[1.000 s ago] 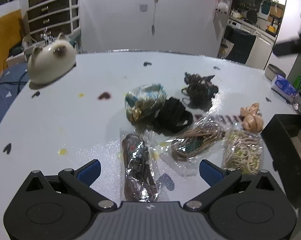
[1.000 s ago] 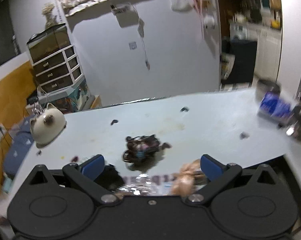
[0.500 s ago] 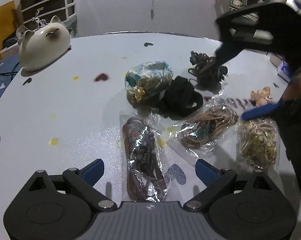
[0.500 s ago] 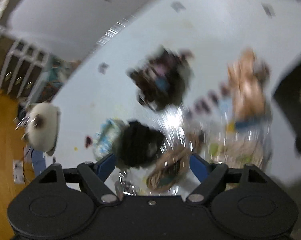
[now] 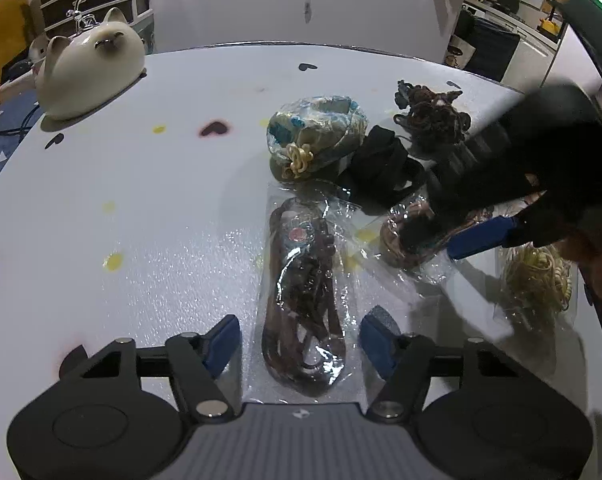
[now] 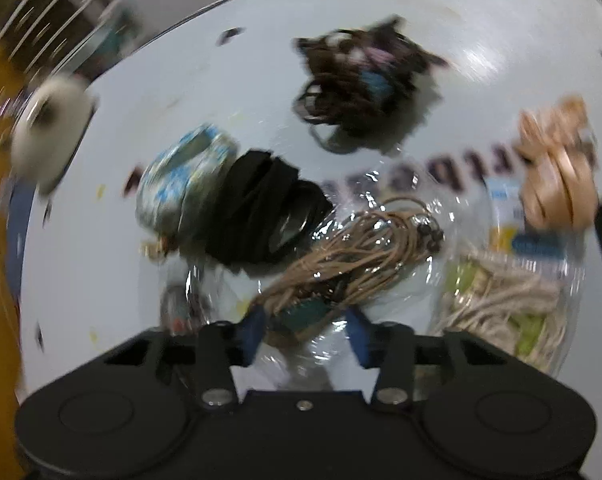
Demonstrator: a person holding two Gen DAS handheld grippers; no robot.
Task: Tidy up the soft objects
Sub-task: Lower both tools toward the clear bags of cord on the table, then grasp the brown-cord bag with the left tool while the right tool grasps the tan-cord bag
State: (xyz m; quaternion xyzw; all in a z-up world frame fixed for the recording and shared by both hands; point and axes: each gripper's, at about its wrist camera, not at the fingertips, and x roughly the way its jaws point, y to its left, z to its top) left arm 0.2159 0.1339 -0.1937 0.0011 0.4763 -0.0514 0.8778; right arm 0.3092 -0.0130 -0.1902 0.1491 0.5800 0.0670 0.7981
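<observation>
Left wrist view: the clear packet of dark brown cords is being straddled lengthwise by the closing left gripper; the closing right gripper is being brought around the clear packet of tan cords, neither packet pressed yet.

The right gripper sits low in the frame, its blue fingers closing on either side of a clear bag of tan cord on the white counter. A black band lies left of centre. A dark tangled bundle lies above, and a bag of pale cord at lower right. The frame is blurred.
</observation>
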